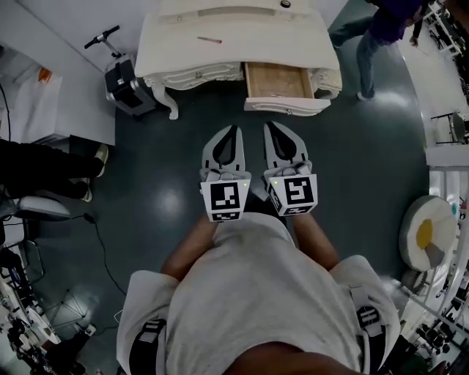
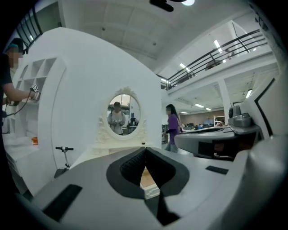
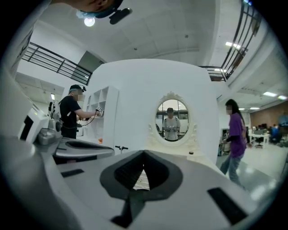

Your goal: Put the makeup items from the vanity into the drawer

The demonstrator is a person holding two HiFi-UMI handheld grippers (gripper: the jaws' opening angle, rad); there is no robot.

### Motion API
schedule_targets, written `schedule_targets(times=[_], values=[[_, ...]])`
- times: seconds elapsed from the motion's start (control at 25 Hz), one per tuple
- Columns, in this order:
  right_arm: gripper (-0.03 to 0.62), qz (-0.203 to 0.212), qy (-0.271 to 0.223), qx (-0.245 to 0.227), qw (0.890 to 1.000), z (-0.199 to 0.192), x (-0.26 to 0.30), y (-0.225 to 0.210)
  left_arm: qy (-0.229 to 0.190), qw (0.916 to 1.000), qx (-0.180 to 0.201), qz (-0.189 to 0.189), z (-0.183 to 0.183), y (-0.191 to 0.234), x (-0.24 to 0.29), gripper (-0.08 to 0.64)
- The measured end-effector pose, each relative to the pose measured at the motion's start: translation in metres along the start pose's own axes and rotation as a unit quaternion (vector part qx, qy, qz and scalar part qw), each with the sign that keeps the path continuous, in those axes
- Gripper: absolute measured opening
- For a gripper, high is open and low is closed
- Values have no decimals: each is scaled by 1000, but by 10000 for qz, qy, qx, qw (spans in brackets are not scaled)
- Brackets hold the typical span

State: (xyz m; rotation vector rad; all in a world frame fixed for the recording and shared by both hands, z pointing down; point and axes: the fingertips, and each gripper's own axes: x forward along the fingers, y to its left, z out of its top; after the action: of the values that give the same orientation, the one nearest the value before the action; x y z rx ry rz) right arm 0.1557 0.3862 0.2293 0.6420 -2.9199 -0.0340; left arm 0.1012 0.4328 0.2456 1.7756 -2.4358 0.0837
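Kick scooter point(image 1: 126, 82); person in purple top point(image 1: 385, 22)

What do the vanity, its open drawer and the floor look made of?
Vanity: likely wood painted cream, satin; the carved scalloped apron and curved legs suggest it. Drawer: bare light-brown wood inside, cream front. Floor: dark, glossy coating, maybe epoxy; it mirrors ceiling lights as bright spots.

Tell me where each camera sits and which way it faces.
Head view: on the person's head, looking steeply down at vanity and open drawer; shows chest, forearms, left gripper, right gripper.
Left gripper view: on that gripper, facing the mirror over shut jaws; right gripper at right.
Right gripper view: on that gripper, facing the mirror; left gripper at left.
Both gripper views share the mirror.
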Motion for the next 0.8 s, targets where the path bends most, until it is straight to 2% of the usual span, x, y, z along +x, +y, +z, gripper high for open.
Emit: schedule_targets(times=[0.2,0.4,0.8], values=[[15,-220,208,-52,9995,-4,7,-5,85,9997,-194,-124,-6,10,9,6],[15,-193,311,-37,9993,-13,25,-26,206,9994,-230,-145,-15,5,35,6],[15,373,281,146,9988,-17,106,-91,419,9979,-131,472,-18,27,125,6]])
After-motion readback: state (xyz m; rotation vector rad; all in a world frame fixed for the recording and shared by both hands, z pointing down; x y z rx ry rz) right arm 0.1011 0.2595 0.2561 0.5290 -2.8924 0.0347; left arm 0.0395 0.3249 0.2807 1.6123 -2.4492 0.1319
